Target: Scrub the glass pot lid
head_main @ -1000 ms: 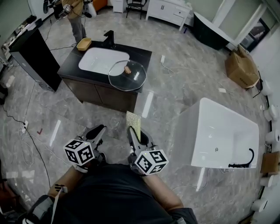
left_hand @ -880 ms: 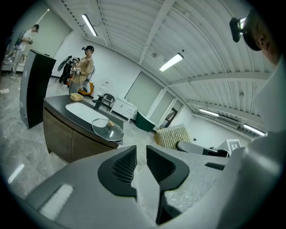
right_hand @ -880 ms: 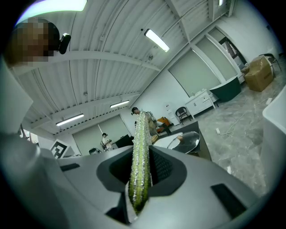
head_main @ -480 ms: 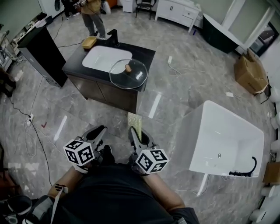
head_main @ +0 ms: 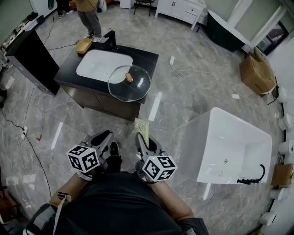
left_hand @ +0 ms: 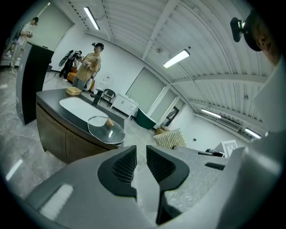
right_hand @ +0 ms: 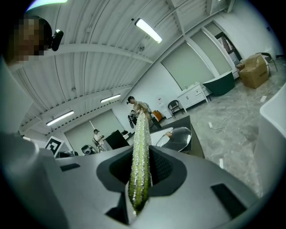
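The glass pot lid (head_main: 133, 87) with a wooden knob lies on a dark vanity counter (head_main: 149, 59), beside the white sink (head_main: 104, 65), well ahead of me. It also shows in the left gripper view as the lid (left_hand: 106, 129) and in the right gripper view as the lid (right_hand: 176, 137). Both grippers are held close to my body, far from it. My right gripper (head_main: 140, 137) is shut on a yellow-green scouring sponge (head_main: 141, 125), which stands edge-on between the jaws as the sponge (right_hand: 139, 152). My left gripper (head_main: 103, 138) is shut with nothing in it, only a sliver between its pads (left_hand: 123, 165).
A white bathtub (head_main: 232, 147) stands on the floor at the right. A black cabinet (head_main: 32, 57) stands left of the vanity. A faucet (head_main: 110, 40) and a wooden dish (head_main: 83, 45) sit behind the sink. A person (head_main: 88, 13) stands beyond it. Cables run over the marble floor.
The vanity and lid have drifted slightly left and lower in the head view as my viewpoint shifted. The person behind has moved. Both grippers keep their pose and grip.
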`<state>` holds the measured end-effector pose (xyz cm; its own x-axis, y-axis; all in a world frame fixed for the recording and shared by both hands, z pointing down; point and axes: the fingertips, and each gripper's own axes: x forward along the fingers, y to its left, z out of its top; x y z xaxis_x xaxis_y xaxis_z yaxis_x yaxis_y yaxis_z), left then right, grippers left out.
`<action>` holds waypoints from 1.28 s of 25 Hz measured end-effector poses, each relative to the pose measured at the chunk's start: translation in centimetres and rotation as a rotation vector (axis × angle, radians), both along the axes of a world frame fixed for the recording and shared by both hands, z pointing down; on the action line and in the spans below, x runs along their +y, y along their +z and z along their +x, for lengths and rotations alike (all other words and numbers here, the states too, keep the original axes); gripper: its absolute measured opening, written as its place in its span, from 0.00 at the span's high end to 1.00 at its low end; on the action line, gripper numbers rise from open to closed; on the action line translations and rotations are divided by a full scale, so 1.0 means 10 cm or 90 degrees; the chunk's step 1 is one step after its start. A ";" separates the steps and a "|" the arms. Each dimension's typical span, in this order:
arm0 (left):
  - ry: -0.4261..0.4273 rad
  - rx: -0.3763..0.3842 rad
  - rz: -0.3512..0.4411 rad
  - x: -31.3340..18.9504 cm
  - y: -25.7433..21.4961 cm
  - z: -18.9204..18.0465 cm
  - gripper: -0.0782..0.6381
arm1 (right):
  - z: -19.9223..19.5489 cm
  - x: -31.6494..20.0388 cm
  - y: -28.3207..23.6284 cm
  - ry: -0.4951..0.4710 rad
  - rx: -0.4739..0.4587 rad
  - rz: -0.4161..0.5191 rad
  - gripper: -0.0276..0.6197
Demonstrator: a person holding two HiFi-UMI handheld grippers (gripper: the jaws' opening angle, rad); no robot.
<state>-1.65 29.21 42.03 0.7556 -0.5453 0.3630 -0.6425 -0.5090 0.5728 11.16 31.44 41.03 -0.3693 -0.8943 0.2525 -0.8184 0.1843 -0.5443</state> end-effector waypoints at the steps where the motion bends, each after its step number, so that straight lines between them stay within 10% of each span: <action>1: 0.005 0.006 -0.004 -0.16 0.01 -0.01 0.79 | -0.01 -0.15 0.01 0.006 0.005 -0.006 0.86; 19: 0.063 0.040 -0.048 -2.12 0.18 -0.22 0.79 | -0.21 -1.98 0.20 0.080 0.019 -0.097 0.86; 32: -0.080 -0.010 -0.045 -2.93 0.16 0.17 0.79 | 0.57 -3.24 0.37 0.005 -0.024 -0.098 0.86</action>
<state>0.06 -0.12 43.64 0.6772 -0.6074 0.4152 -0.7075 -0.3826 0.5941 16.88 -0.94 44.70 -0.3741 -0.8491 0.3730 -0.7981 0.0900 -0.5957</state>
